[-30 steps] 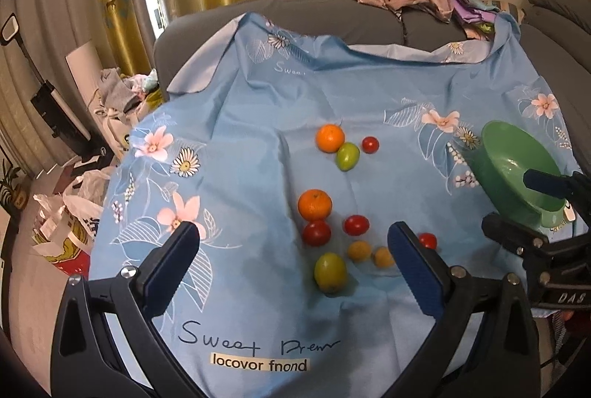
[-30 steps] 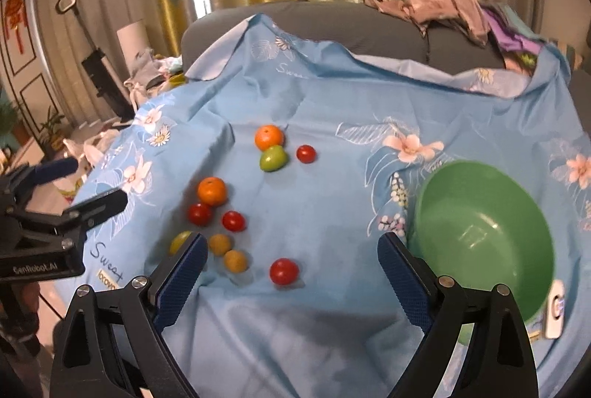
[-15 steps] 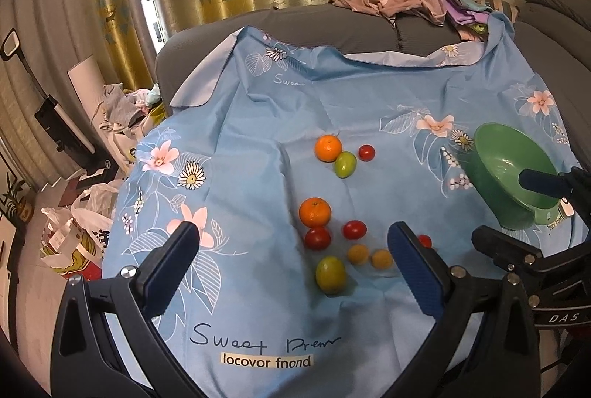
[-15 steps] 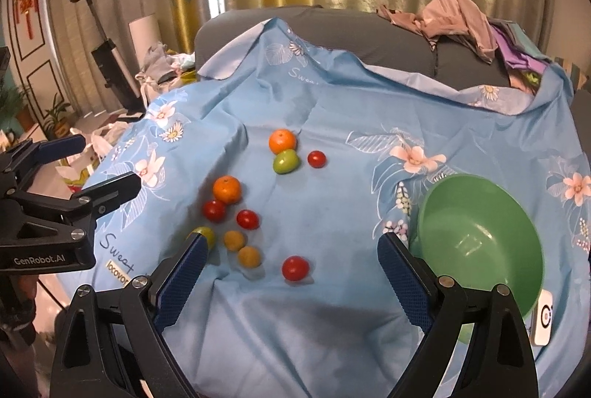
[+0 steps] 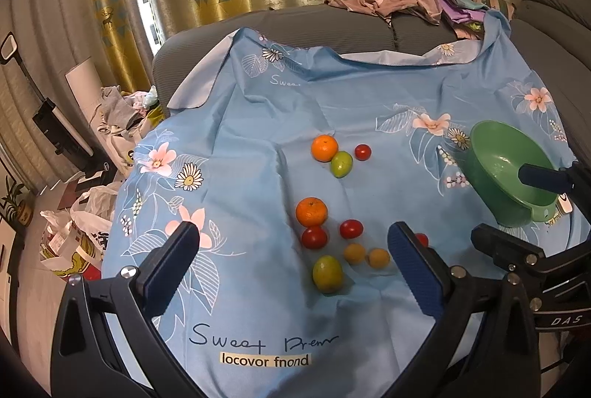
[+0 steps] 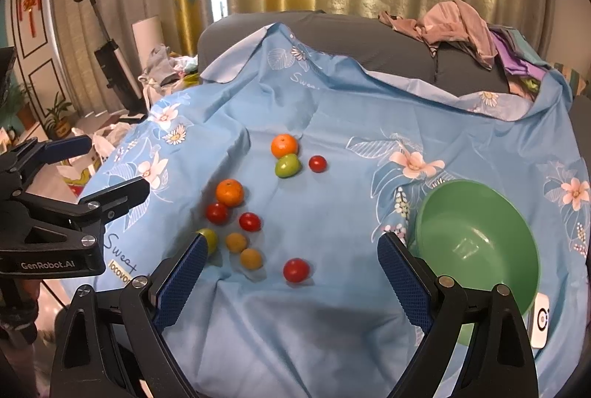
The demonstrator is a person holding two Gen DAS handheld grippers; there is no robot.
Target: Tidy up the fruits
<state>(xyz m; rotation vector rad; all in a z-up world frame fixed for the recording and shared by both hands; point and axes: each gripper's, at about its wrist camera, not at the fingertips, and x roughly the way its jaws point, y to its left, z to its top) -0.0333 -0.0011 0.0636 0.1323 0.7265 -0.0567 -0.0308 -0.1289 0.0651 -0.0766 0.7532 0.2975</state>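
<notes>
Two handheld grippers hover over fruit scattered on a blue floral cloth [image 6: 332, 220].

The left gripper [image 5: 291, 250] and right gripper [image 6: 288, 261] both have fingers spread wide, grasping nothing. Oranges [image 6: 229, 192], tomatoes [image 6: 296, 269] and green fruits [image 6: 287, 165] lie mid-cloth; an empty green bowl [image 6: 476, 242] sits at the right.

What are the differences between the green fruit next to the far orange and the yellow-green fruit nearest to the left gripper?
The far green fruit is a clear, even green; the near yellow-green fruit turns yellow-orange at its lower end. The far green fruit touches the far orange; the near yellow-green fruit lies apart from its neighbours. In the right wrist view the far one shows whole, while the near one is partly hidden behind a finger. Both are roughly egg-shaped and lie on the blue cloth.
</notes>
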